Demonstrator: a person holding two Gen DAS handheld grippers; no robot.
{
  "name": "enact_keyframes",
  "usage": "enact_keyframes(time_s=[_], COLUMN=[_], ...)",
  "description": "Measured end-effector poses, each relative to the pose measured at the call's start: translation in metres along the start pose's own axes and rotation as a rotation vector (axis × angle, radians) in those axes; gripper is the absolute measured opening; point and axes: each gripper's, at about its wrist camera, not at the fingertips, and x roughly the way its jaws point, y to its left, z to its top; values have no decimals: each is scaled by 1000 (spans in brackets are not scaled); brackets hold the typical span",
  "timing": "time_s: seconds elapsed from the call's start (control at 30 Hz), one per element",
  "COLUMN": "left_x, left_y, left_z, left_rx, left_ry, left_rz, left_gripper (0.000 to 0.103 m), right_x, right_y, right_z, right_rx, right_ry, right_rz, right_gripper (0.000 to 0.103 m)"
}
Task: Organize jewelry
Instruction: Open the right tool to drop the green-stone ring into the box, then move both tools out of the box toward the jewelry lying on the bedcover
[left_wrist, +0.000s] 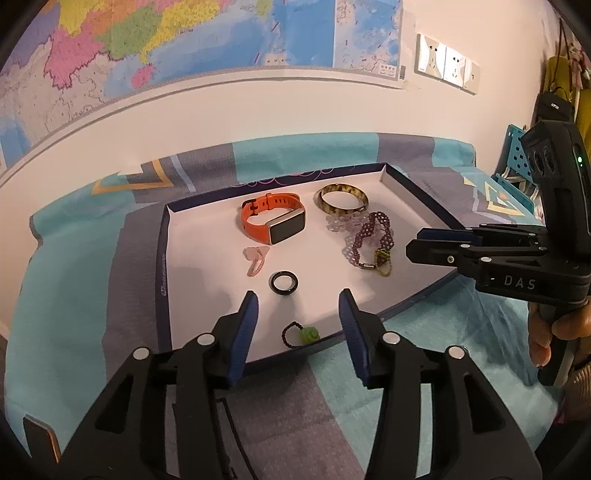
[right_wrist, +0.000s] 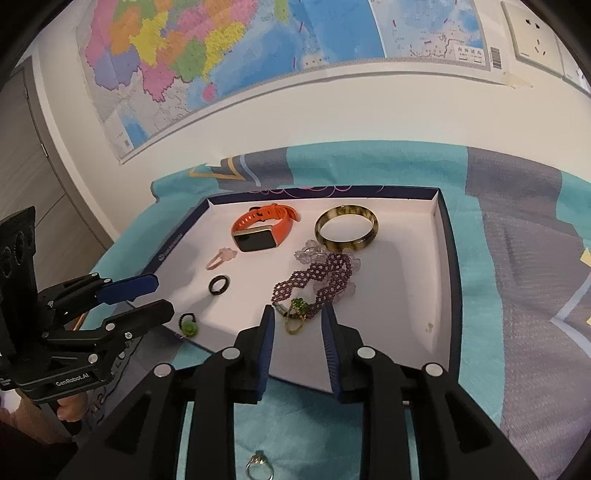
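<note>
While a silver ring (right_wrist: 259, 468) lies nearest on the cloth (right_wrist: 303, 424), both hand-held grippers hover released, left (left_wrist: 298, 314) and right (right_wrist: 297, 325), over the tray's (right_wrist: 448, 280) near edge; beyond lie black ring (left_wrist: 283, 282), beaded bracelet (right_wrist: 317, 282), orange watch (left_wrist: 273, 223), bangle (left_wrist: 343, 198).

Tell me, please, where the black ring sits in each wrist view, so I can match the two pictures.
Left wrist: black ring, centre, just beyond the left gripper.
Right wrist: black ring, left of centre, in the tray.
Shared landmark: orange watch, behind the ring in both.
</note>
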Motion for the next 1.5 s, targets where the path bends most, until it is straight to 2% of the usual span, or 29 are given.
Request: enact_keyframes(time_s=[0.2, 0.5, 0.73, 1.07, 1.17, 1.23, 1.33, 1.5], left_x=[-16, -35, -18, 8, 15, 18, 17, 13], left_y=[-4, -22, -42, -54, -56, -57, -58, -60], left_z=[-9, -30, -38, -35, -34, -34, -35, -37], left_rx=[19, 84, 134, 150, 152, 153, 155, 155], left_ry=[-16, -32, 19, 78, 103, 120, 117, 106], left_rz=[-44, -140, -191, -199, -204, -209, -213, -216], left_gripper=[51, 51, 50, 47, 42, 29, 20, 19], right_x=[-18, -33, -36, -35, -36, -36, -37, -39], right_y=[2, 4, 3, 3, 3, 4, 5, 10], right_z=[-7, -29, -44, -60, -63, -65, -67, -73], right_rx=[-6, -33, -22, -19, -17, -18, -27, -53], right_ry=[-25, -13, 6, 43, 47, 51, 59, 76], right_rz=[0, -1, 8, 3, 4, 6, 3, -6], right_gripper=[33, 36, 37, 37, 38, 38, 38, 38])
